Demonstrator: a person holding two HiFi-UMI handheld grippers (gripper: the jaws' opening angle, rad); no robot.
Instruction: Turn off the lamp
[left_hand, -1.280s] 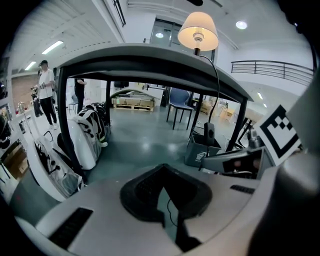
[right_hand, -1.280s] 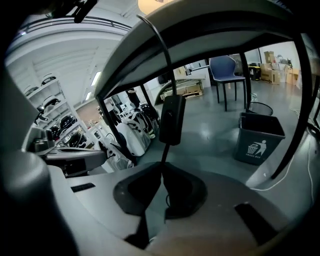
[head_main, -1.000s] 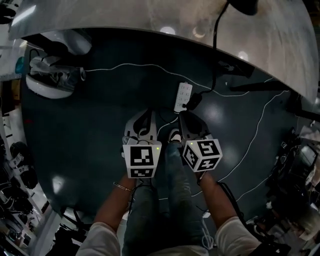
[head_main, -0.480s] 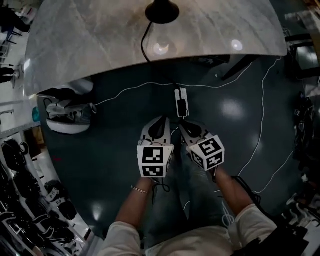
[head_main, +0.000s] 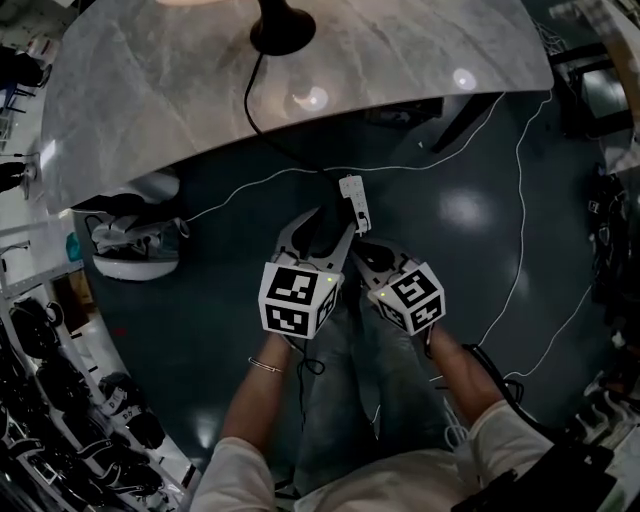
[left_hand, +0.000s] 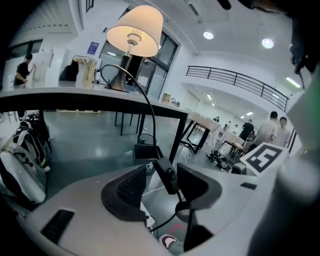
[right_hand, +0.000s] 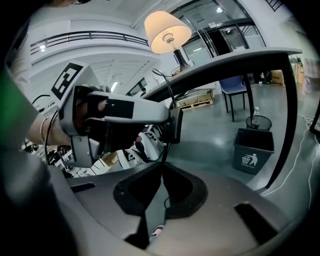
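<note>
The fingers (left_hand: 131, 189) of the left gripper (left_hand: 162, 171) stand wide apart, having just been opening. The small black inline switch (left_hand: 167, 176) hangs in the gap between them, closer to the right-hand pad, but neither pad presses on it. Its long axis runs with the cord (left_hand: 150, 107), upright and a little tilted, so it stands crosswise to the line along which the fingers close. Just below it the right gripper (right_hand: 162, 167) has its fingers closed on the cord, pinching it so that the switch is held up in front of the left gripper. The left gripper is therefore the nearer of the two, with the switch inside its reach. My reading is that the coming move depends on closing squarely on the switch's button face, which I cannot make out here. From the switch the cord climbs in an arc over the edge of the counter (head_main: 150, 90) to the lamp (left_hand: 135, 30). The lamp stands on top, well above and ahead of both grippers, with its shade glowing: not yet turned off.
</note>
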